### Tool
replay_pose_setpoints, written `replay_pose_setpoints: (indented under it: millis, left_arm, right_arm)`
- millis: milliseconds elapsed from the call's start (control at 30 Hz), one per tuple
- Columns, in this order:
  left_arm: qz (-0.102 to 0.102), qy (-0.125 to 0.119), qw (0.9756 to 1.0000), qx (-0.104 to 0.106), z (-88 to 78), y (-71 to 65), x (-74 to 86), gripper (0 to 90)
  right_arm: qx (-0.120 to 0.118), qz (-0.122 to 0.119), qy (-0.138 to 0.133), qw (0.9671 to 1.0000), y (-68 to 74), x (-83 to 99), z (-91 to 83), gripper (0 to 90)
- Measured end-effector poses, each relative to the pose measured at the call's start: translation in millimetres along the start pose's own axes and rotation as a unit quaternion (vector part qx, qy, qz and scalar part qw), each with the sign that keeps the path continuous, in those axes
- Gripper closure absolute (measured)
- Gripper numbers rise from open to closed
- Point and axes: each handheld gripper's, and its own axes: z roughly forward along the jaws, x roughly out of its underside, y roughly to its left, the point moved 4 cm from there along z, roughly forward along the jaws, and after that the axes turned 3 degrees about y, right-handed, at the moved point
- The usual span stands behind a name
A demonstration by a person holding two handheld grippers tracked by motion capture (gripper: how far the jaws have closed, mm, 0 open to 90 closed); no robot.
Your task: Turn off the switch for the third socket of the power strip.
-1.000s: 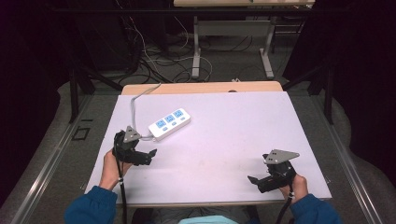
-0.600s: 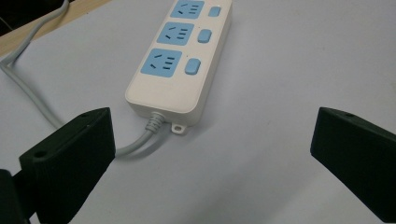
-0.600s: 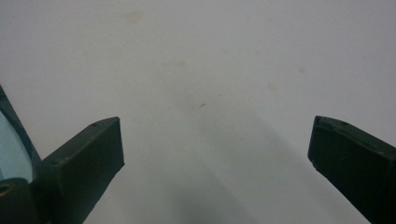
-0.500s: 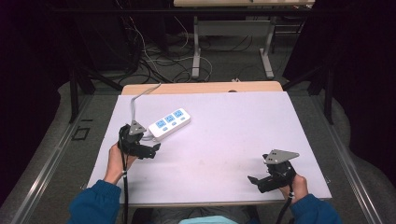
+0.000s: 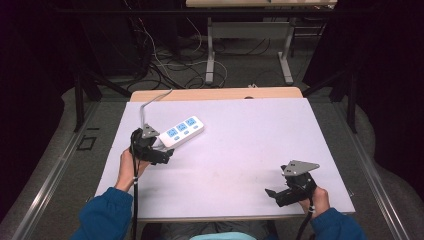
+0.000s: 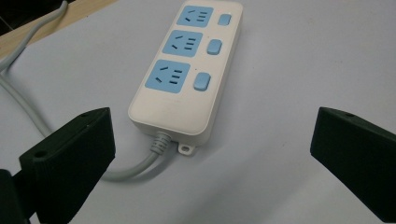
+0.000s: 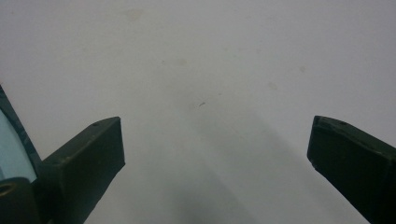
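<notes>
Your left gripper (image 5: 165, 156) moved up toward power strip (image 5: 182, 131) since a second ago; fingers (image 6: 70, 158) spread wide, strip's cord end just ahead between them, untouched. Grasp looks close. Right gripper (image 5: 274, 194) unmoved at near right, fingers apart, empty. White desk (image 5: 240, 150); dark room, floor cables behind.

No readable text, label, brand, number or sign appears anywhere. The white plastic power strip (image 6: 187, 74) with three blue socket faces and three blue rounded switches carries no lettering on its casing, nor does its grey cable (image 6: 140, 163). The pale lilac table sheet (image 5: 240, 150) is unprinted from twelve o'clock round to six.
</notes>
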Motion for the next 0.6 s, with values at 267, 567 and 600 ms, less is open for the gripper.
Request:
replay_pose_setpoints:
  millis: [267, 567, 600]
  left_arm:
    - [-0.011, -0.003, 0.9999, 0.002, 7.4, 5.4, -6.7, 0.0]
    - [-0.013, 0.003, 0.9999, 0.006, 21.1, 9.0, -18.4, 0.0]
    - [-0.014, 0.003, 0.9999, 0.007, 22.9, 8.9, -19.7, 0.0]
  right_arm:
    - [-0.003, 0.0, 0.003, 1.0, -0.3, 0.4, 0.2, 3.7]
    - [0.0, 0.0, 0.002, 1.0, -0.3, 0.5, 1.4, 3.7]
    - [0.0, 0.0, 0.002, 1.0, -0.3, 0.5, 1.4, 3.7]
